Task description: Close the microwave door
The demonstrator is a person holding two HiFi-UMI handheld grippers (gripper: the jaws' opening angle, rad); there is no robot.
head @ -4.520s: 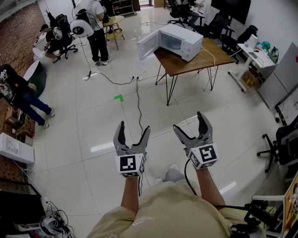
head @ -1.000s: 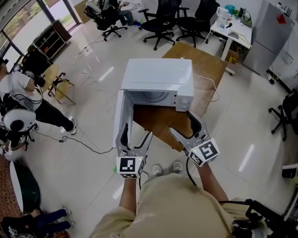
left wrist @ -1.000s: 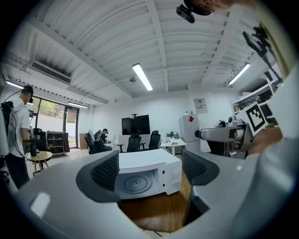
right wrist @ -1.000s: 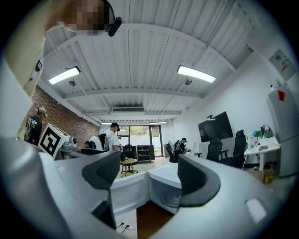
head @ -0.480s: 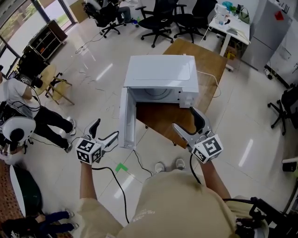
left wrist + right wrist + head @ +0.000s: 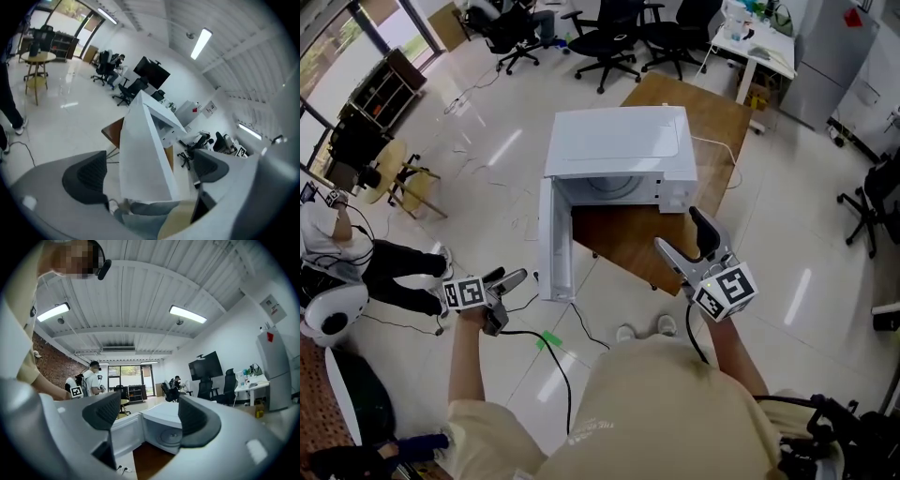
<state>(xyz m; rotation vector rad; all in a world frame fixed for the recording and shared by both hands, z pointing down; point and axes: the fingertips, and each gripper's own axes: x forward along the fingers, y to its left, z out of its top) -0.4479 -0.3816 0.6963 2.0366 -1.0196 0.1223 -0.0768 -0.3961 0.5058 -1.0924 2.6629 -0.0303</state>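
We stand facing a white microwave [image 6: 619, 141] on a wooden table [image 6: 614, 239], its door [image 6: 548, 244] swung fully open towards us. Our left gripper [image 6: 504, 298] sits low beside the door's outer face, probably so it can push the door shut. Its jaws have just been opening and now gape wide, holding nothing. Our right gripper [image 6: 680, 232] hovers above the table's near corner, fingers spread and empty, seemingly kept out of the door's way.
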